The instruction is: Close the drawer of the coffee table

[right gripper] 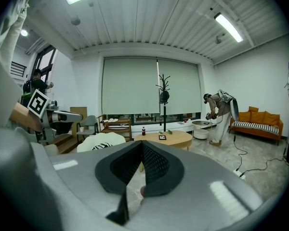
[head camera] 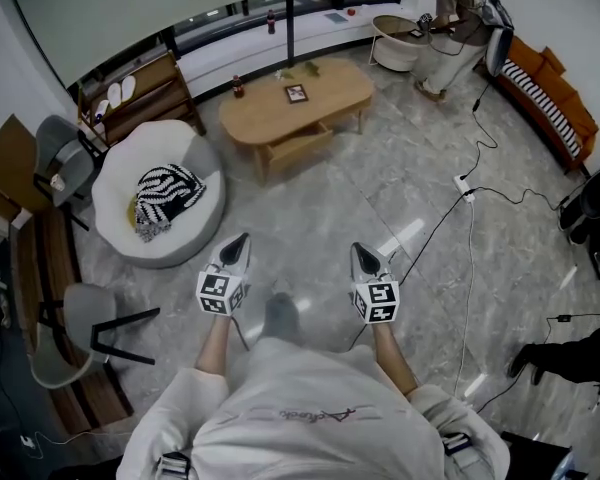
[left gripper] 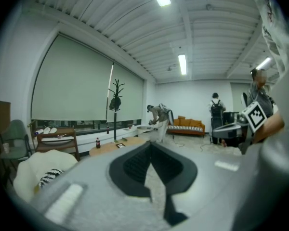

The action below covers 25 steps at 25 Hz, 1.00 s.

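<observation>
In the head view, the wooden coffee table (head camera: 280,118) stands well apart from the person, across an open stretch of floor (head camera: 310,203). Its drawer (head camera: 298,146) seems to be pulled out on the side that faces the person. A small bottle (head camera: 238,86) stands on the tabletop (head camera: 330,83), near the far left edge of the coffee table. The left hand-held gripper (head camera: 236,248) and the right hand-held gripper (head camera: 364,258) are both held out in front of the body and point toward the coffee table, far short of it. In the left gripper view, the jaws of the left hand-held gripper (left gripper: 151,148) are together with nothing between them, and the coffee table (left gripper: 108,148) shows small, behind and to the left of them. In the right gripper view, the jaws of the right hand-held gripper (right gripper: 142,146) are also together and empty, and the coffee table (right gripper: 171,137) lies straight beyond them. I judge that the step in hand is the approach, and the drawer is not yet touched. The next move calls for going much closer, lowering a hand-held gripper to the front of the drawer and pushing it straight into the coffee table.
</observation>
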{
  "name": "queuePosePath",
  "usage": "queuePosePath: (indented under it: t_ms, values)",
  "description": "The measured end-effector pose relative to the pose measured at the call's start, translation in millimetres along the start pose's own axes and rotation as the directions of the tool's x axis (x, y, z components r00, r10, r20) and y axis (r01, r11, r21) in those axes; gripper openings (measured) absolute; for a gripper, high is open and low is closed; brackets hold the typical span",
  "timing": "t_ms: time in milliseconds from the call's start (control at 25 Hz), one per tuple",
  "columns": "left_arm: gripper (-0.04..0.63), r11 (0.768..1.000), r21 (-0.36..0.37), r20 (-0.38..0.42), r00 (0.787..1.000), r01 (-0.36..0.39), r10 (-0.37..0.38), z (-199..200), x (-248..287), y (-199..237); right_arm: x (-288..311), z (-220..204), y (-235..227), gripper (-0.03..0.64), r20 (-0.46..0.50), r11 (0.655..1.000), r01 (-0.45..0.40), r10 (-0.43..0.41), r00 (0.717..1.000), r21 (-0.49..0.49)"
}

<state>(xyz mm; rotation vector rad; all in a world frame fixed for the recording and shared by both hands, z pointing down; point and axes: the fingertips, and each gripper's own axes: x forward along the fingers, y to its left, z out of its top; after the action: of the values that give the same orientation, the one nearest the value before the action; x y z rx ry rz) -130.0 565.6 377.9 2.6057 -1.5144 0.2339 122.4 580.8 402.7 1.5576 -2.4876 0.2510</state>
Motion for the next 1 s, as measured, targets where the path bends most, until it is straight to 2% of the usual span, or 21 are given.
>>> queuePosePath:
  t_ms: [360, 1000]
  values:
    - [0.000, 1.000, -0.013, 0.016, 1.000, 0.011, -0.011, 12.3, 57.2, 49.0, 67.9, 23.5, -20.8, 0.005, -0.005, 1.000, 0.017, -0.017, 1.000, -0.016]
    - [0.000, 0.999, -0.039, 0.028, 1.000, 0.009, -0.008, 55.7, 167.9, 181.9, 236.6, 95.3, -39.0, 0.005, -0.013, 0.999, 0.009, -0.009, 1.000, -0.042]
